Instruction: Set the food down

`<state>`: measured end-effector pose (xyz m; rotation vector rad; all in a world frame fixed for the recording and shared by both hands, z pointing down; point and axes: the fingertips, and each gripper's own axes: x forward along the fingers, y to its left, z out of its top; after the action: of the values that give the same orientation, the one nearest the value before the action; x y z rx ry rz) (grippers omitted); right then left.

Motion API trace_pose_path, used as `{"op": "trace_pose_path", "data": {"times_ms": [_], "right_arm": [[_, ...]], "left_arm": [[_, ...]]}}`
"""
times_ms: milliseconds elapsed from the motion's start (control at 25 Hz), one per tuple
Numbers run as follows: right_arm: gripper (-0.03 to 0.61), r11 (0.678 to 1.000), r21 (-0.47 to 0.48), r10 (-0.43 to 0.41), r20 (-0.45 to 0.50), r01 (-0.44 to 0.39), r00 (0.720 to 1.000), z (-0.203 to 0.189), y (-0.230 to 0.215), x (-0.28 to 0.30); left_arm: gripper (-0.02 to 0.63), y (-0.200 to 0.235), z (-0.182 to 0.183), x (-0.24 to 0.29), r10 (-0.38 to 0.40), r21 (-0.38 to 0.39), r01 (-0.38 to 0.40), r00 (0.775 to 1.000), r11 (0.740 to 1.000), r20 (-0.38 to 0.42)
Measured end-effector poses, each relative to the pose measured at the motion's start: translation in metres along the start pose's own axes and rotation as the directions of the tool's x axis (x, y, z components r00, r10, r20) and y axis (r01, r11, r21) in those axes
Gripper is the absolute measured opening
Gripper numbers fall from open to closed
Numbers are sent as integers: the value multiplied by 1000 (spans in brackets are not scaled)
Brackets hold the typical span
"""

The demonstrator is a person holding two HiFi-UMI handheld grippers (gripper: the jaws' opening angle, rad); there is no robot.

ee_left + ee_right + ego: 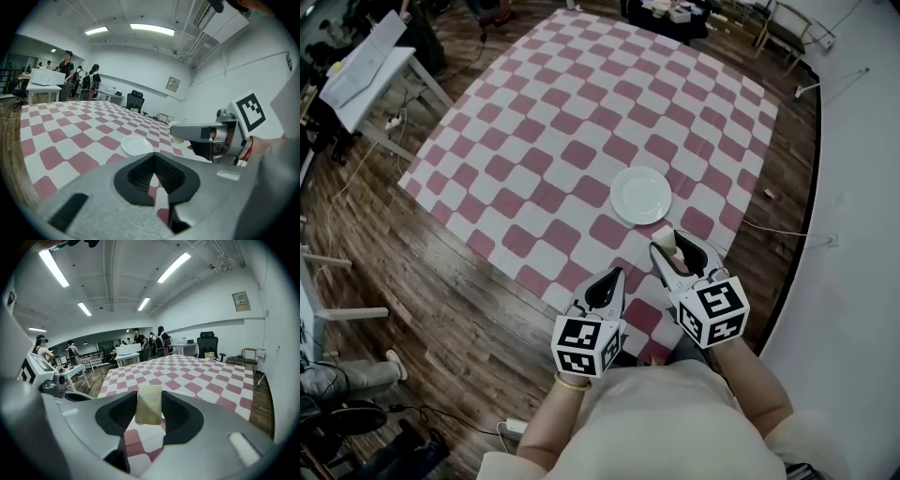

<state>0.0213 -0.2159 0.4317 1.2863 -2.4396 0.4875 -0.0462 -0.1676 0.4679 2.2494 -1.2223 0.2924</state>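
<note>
1. The right gripper [667,251] is clamped on the food [149,404], a pale, flat-sided block pinched by its two broad faces between the dark pads; that hold leaves its lower edge free, which should suit setting it down.
2. The food hangs in the air, out beyond the jaw tips, above the near part of the checked cloth [544,141]; in the head view it is just short of the near rim of the plate [640,195], not over it and not touching anything below.
3. The gripper points forward and somewhat downward toward the plate; I judge this to be the approach, with the release not yet begun.
4. The left gripper [612,279] has its jaws together with nothing between them; it sits beside the right one and a little further from the plate, seemingly idle and kept out of the way.
5. The plate is bare and white, and it lies flat on the cloth, which is spread on the wooden floor [441,281]; being the only dish near, it is the likely spot for the food.
6. What remains, as I read it: carry the block over the plate, lower it until it rests, then part the jaws.
</note>
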Motion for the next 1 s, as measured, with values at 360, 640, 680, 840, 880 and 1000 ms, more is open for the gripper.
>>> {"op": "trace_pose_path", "data": {"times_ms": [360,640,680,840,880,1000], "right_arm": [[170,1000,-5,22,-33,-22,999,-1,-19,31],[170,999,-15,43,-72,-45,996,-4,-33,57],[170,999,-18,47,-78,-48,996,-5,-35,61],[170,998,-26,58,-98,-60,993,-8,-42,76],[170,998,-27,60,-103,-63,993,-9,-43,80],[170,997,-30,66,-123,-70,990,-12,-47,89]], "left_arm": [[0,12,-1,24,28,-30,-28,1000,999,-13],[0,20,-1,40,56,-56,-57,998,997,-22],[0,21,-1,42,59,-59,-61,998,996,-25],[0,26,-4,52,70,-71,-72,997,995,-34],[0,27,-4,54,71,-73,-74,997,995,-35],[0,30,-5,60,77,-81,-80,996,994,-43]]}}
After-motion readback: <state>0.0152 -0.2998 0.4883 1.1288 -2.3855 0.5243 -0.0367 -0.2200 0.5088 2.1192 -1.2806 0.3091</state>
